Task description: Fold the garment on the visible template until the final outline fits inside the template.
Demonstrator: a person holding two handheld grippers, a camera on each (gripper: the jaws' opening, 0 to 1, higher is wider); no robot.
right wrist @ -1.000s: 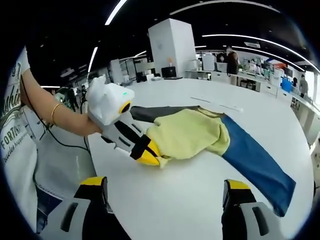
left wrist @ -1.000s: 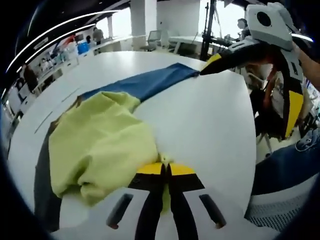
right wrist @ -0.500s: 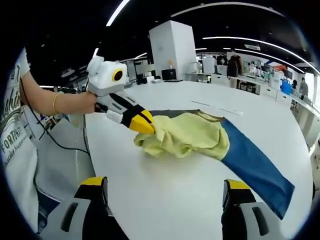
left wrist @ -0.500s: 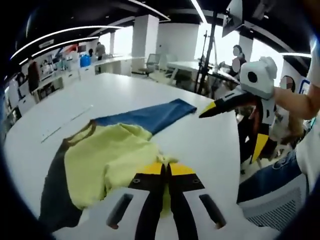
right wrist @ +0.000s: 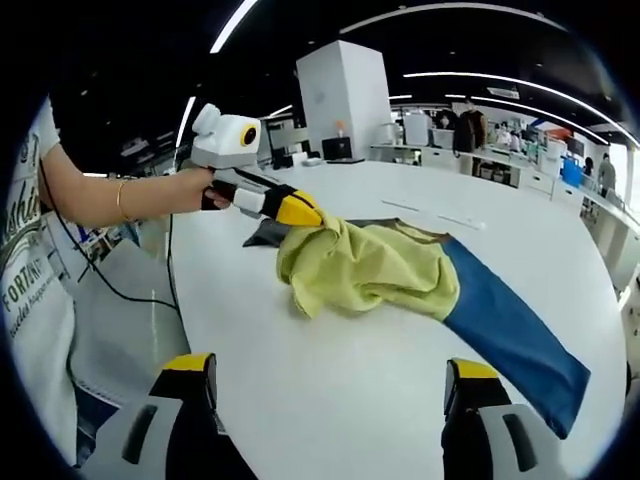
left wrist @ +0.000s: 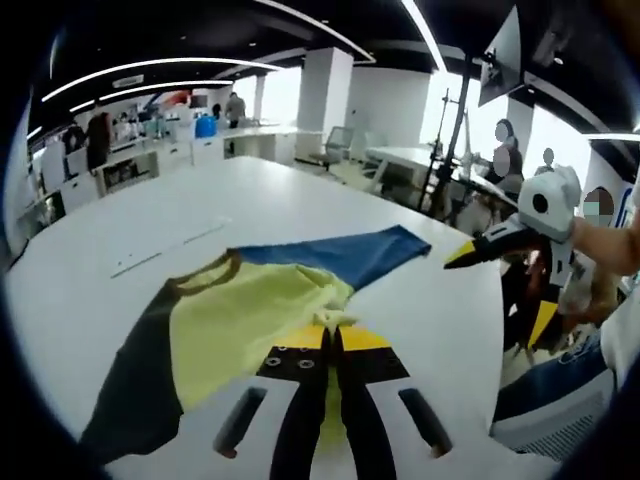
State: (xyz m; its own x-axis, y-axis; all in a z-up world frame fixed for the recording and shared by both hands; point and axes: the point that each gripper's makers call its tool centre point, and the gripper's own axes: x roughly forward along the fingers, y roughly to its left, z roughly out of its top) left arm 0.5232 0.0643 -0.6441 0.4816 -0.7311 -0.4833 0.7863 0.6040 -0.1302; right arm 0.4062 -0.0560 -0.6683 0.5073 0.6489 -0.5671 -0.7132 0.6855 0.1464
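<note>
Left gripper (left wrist: 330, 335), black with yellow-tipped jaws, has its jaws pressed together on a bunched edge of the pale yellow, blue and dark grey fabric garment (left wrist: 250, 320); in the right gripper view this gripper (right wrist: 305, 215) comes in from 9 o'clock, held by a person's hand (right wrist: 195, 190), and lifts a yellow fold clear of the white counter (right wrist: 350, 370). From that pinch the yellow cloth hangs down in a loose crumple toward 6 o'clock. The garment's blue sleeve (right wrist: 510, 325) lies flat on the counter, running toward 4 o'clock, its cuff edge near the counter's rim. A dark grey part (right wrist: 262, 233) lies flat under the left gripper.

Right gripper (right wrist: 335, 410) hangs over bare counter with its jaws spread wide apart, nothing between them, well apart from the garment. In the left gripper view it (left wrist: 462, 256) shows at 3 o'clock, above the counter's rim and just beyond the blue cuff.

In the left gripper view the dark grey sleeve (left wrist: 140, 395) stretches toward 7 o'clock and the blue one toward 1 o'clock, the yellow body between them. Broad bare counter lies open at 10 to 12 o'clock, crossed by a thin pale line (left wrist: 170, 248). In the right gripper view, open counter spreads between the garment's lower edge and the right gripper's jaws.
</note>
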